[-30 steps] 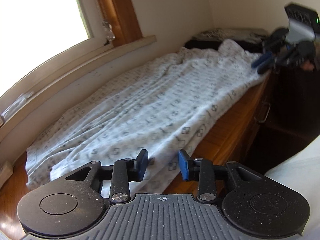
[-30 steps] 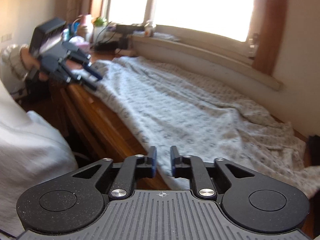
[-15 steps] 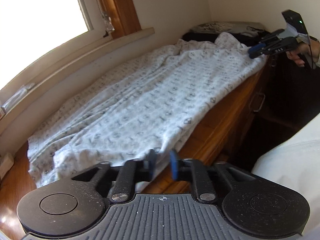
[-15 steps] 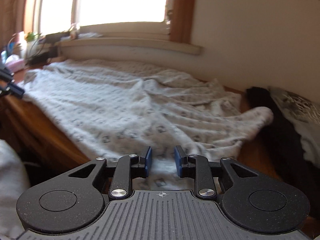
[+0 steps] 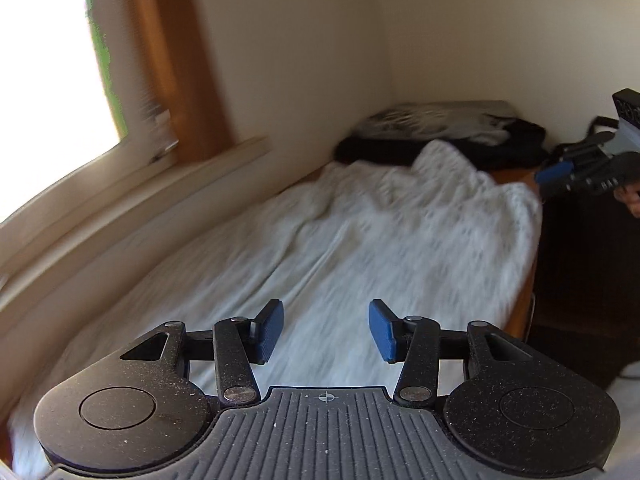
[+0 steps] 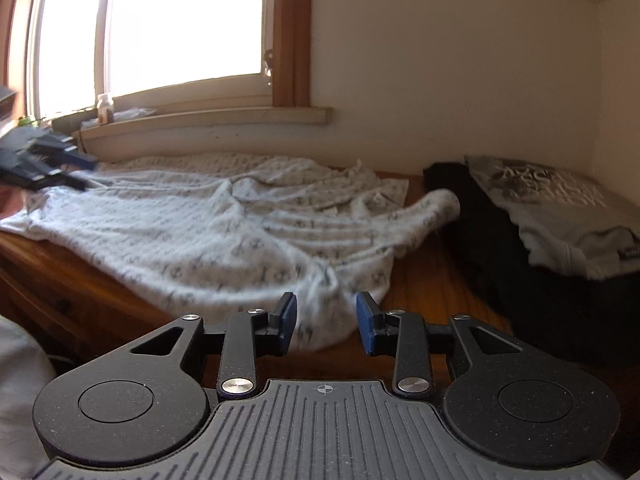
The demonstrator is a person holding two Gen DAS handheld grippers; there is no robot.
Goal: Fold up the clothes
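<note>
A: Where is the garment (image 6: 224,236) seen?

B: It is spread across the wooden top (image 6: 424,280), filling the middle and left of the right wrist view. A printed white fabric is shown, rumpled, with 1 rolled fold running toward the right of centre. In the left wrist view the same garment is blurred and covers the centre, from the lower left up to the upper right.

A: What is shown of the left gripper (image 5: 326,330)?

B: Its jaws are being opened — the 2 blue pads stand well apart at the lower centre of its own frame, and nothing is pinched. The cloth is seen only beyond the gap, not pressed by either pad. In the right wrist view it is found at the far left edge (image 6: 80,170), over the garment's far end.

A: And the right gripper (image 6: 326,324)?

B: Its jaws are being opened too. A hanging edge of the garment is seen just behind the gap at the lower centre, yet no pad is pressed on it — it is let go. In the left wrist view it is found at the right edge (image 5: 554,176), just beside the cloth's corner.

A: What else is shown?

B: A dark pile (image 6: 500,240) with a grey shirt (image 6: 560,208) on top is seen at the right, just beside the garment. A window (image 6: 180,24) is shown at the upper left.
</note>
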